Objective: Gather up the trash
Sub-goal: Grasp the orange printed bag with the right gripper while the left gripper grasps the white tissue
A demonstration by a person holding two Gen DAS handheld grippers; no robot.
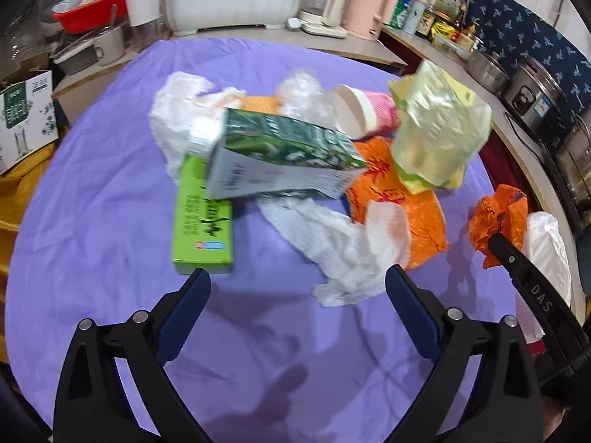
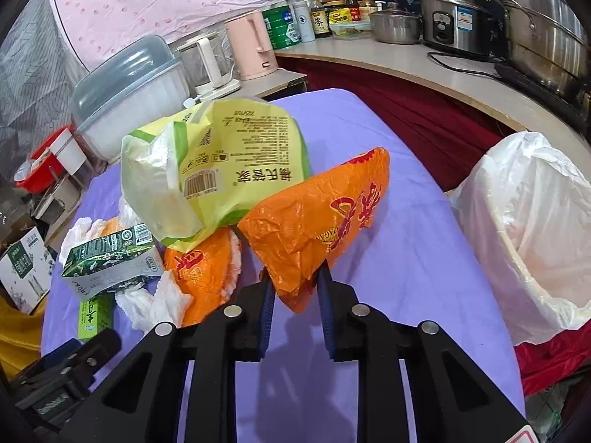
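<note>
Gripping an orange plastic bag [image 2: 314,221] with the right gripper [image 2: 293,277]: its 2 jaws have closed in on the crumpled lower end of the bag, pads pressing the film from both sides. I see the bag standing up and away from the purple cloth [image 2: 388,258], so I judge it lifted or nearly so. In the left wrist view the same bag [image 1: 496,221] shows as a bunched orange lump at the far right.

The left gripper [image 1: 297,288] is spread wide with nothing between its jaws. It hangs over bare cloth just near of the pile, with a white tissue [image 1: 343,251] closest to its right finger.

The pile sits mid-table: green milk carton [image 1: 280,155] tilted on top, light green box [image 1: 203,229] to its near left, yellow-green pouch [image 1: 439,129] to the far right, pink paper cup [image 1: 369,110] behind, and another orange wrapper [image 1: 399,199] flat beneath.

The lined bin [image 2: 524,229], with a white liner, stands at the right edge of the table in the right wrist view, mouth open.

Step in hand, my judgement: carry the held bag right to the bin.
1. Keep the pinch firm; thin film slips.
2. Lift clear of the pouch, which touches or overlaps the bag.
3. Release only once well over the liner mouth.
</note>
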